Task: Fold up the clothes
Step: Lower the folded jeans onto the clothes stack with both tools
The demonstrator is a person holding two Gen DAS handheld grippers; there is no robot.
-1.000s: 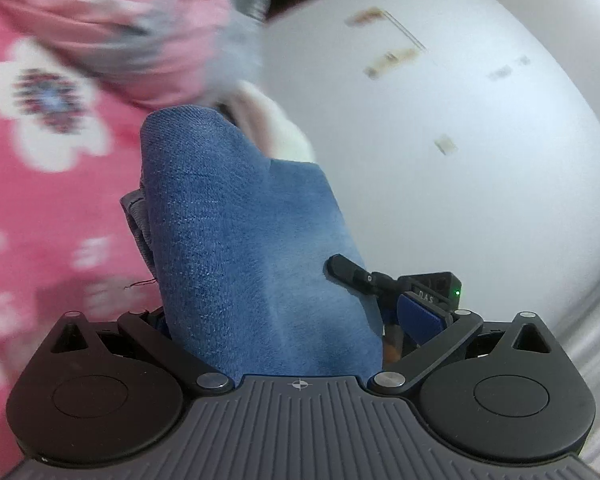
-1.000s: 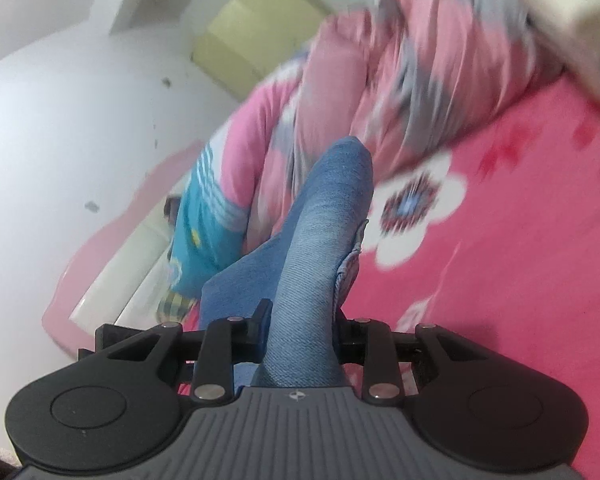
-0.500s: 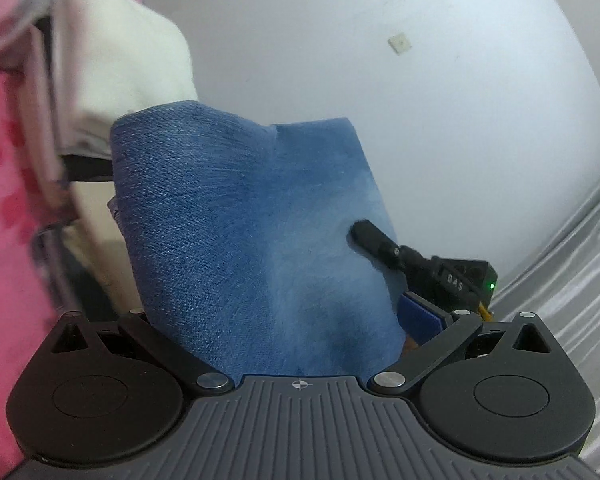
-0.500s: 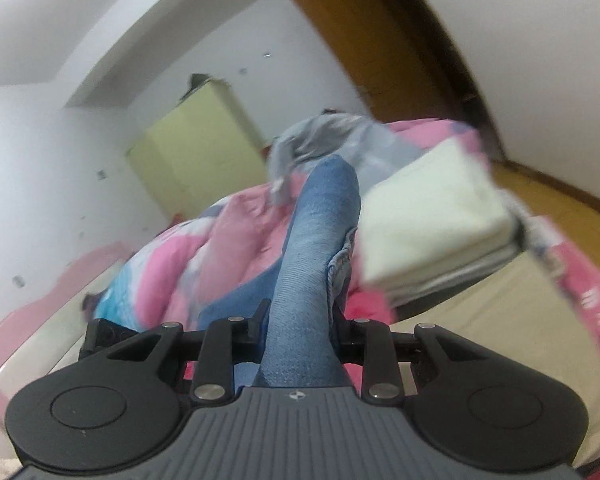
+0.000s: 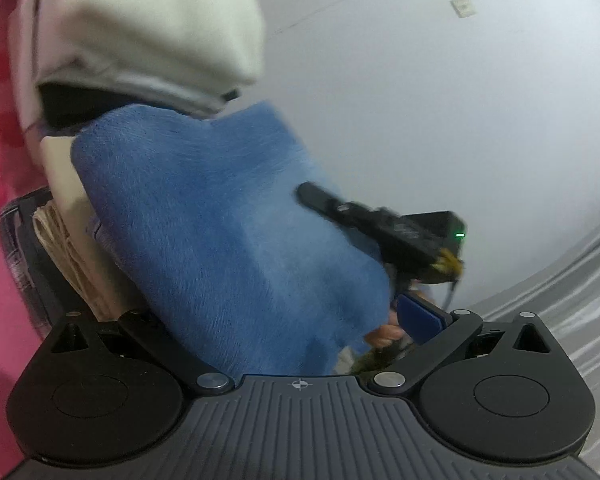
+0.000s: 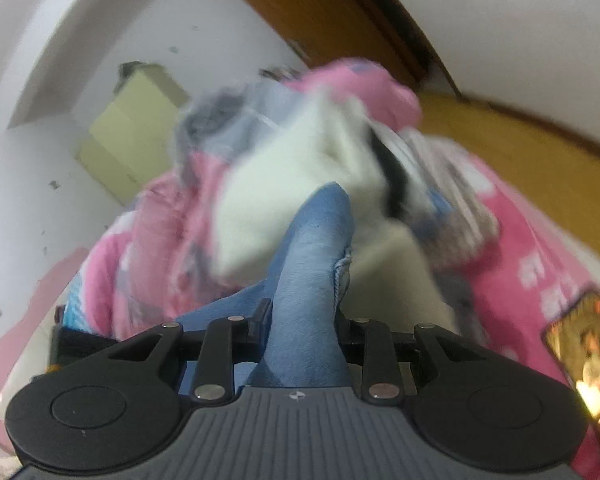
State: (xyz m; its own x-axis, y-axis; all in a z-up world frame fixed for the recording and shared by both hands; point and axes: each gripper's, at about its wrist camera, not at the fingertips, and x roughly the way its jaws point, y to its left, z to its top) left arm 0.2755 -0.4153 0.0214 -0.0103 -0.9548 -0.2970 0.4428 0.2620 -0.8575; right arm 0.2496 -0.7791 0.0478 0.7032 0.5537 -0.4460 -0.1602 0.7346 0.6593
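The folded blue denim garment [image 5: 236, 248] was up off the bed, carried between both tools. In the right wrist view the right gripper [image 6: 302, 320] had its jaws clamped on a thick fold of that denim, the cloth rising in a ridge from between them toward the far pile. In the left wrist view the denim filled the mouth of the left gripper [image 5: 300, 344], and the far ends of its jaws were hidden behind the cloth; from how the fabric sat there it looked held, though a firm clamp could not be told. The other tool's black body, green light on, showed against the right edge of the denim in that view.

Just beyond the denim sat a stack of folded clothes, a cream garment [image 6: 284, 184] on top, resting on the pink flowered bedspread [image 6: 540, 248] beside a heap of pink and grey bedding [image 6: 172, 216]. A lit phone [image 6: 580, 364] lay near, at the right.

The step in hand looked like transfer: folding done, bundle being taken to the stack. Next would call for lowering it squarely on or beside the cream garment, then parting both jaws together so the folds keep their shape. Both views were motion-blurred.
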